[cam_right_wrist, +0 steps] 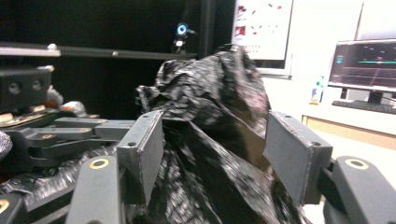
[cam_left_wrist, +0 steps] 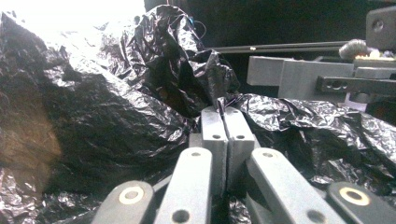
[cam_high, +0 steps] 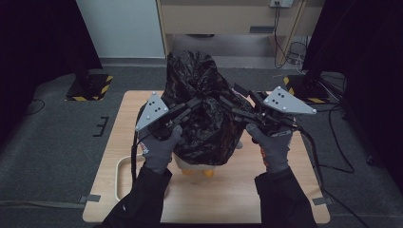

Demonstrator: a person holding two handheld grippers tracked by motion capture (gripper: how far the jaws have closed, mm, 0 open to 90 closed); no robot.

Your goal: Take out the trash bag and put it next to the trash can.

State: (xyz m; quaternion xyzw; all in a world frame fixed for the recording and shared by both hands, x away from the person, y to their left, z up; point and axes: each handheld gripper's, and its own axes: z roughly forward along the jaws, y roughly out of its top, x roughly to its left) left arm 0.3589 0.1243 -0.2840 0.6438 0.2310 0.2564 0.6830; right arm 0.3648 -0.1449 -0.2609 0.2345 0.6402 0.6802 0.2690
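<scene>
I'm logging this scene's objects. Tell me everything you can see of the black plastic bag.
The black plastic bag is thin, glossy, heavily crinkled film, bunched tall over a bulky thing at mid-table, whose pale and yellow base shows underneath. The left tool is shut on a fold of it; the right tool stands open around another bunch.

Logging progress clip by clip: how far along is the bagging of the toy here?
Done: the crinkled black plastic bag covers most of the plush toy; its white belly and yellow feet poke out below. In hand: the left gripper is shut on a pinch of bag film, while the right gripper stands open around a fold, pads apart from it. Left: covering the toy's bottom.
</scene>
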